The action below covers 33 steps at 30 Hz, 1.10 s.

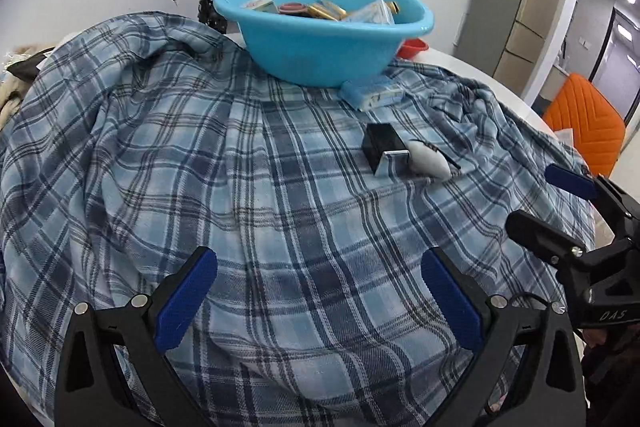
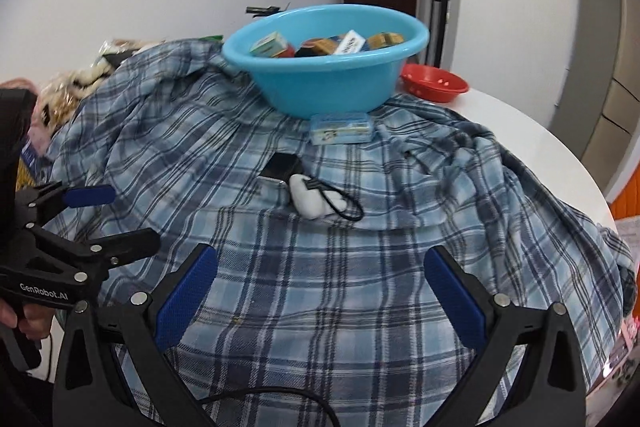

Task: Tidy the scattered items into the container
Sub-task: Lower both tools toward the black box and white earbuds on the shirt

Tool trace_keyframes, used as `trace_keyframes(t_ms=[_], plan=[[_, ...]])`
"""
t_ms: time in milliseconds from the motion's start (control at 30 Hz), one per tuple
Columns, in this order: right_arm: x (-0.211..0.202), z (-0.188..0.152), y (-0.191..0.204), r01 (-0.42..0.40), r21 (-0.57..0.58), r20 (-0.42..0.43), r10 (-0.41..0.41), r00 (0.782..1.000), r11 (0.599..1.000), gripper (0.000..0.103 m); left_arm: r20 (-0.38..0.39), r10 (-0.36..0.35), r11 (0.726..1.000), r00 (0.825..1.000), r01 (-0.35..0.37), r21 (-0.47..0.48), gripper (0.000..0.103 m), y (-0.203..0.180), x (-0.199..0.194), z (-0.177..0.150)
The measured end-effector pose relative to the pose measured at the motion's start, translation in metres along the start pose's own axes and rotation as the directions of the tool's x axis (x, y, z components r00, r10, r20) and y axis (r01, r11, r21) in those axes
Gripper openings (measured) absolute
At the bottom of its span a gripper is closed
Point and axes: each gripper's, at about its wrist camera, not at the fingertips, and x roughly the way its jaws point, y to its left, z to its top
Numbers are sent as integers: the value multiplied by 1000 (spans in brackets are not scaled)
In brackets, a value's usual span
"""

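A light blue basin point(image 1: 320, 39) point(image 2: 324, 83) stands at the far side of a plaid cloth and holds several small boxes and tins. A light blue packet point(image 1: 374, 94) point(image 2: 342, 128) lies just in front of it. Nearer lie a black and silver box point(image 1: 384, 147) point(image 2: 280, 167) and a white pouch point(image 1: 428, 161) point(image 2: 310, 201) with a black cord, touching each other. My left gripper point(image 1: 320, 301) is open and empty above the cloth near the front. My right gripper point(image 2: 320, 301) is open and empty too, beside the left, which shows in its view point(image 2: 108, 219).
The blue plaid cloth point(image 1: 200, 167) point(image 2: 460, 207) covers a round white table point(image 2: 520, 123). A red bowl point(image 2: 434, 82) point(image 1: 414, 48) sits behind the basin to the right. An orange chair point(image 1: 584, 123) stands off the table's right. Clutter point(image 2: 80, 83) lies at the left.
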Motion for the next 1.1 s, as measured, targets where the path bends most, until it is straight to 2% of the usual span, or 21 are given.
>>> trace_keyframes(t_ms=[200, 333, 500, 633, 800, 1100], plan=[[1, 2, -2, -2, -5, -4, 2, 1000, 1000, 103, 21, 2, 999, 1000, -2, 39, 103, -3, 1, 8], [3, 3, -5, 1, -3, -6, -1, 1000, 1000, 103, 3, -9, 999, 1000, 8, 50, 103, -2, 8, 20], [10, 6, -10, -27, 1, -15, 27, 1000, 1000, 103, -39, -63, 995, 997, 65, 76, 103, -8, 24, 37], [13, 7, -14, -50, 7, -4, 50, 999, 999, 102, -46, -51, 993, 998, 55, 103, 103, -16, 39, 52], [17, 5, -19, -57, 15, -9, 57, 998, 998, 100, -95, -82, 991, 992, 92, 95, 103, -22, 65, 69], [22, 3, -33, -78, 65, -18, 79, 997, 995, 99, -141, -16, 987, 990, 39, 158, 103, -36, 102, 79]])
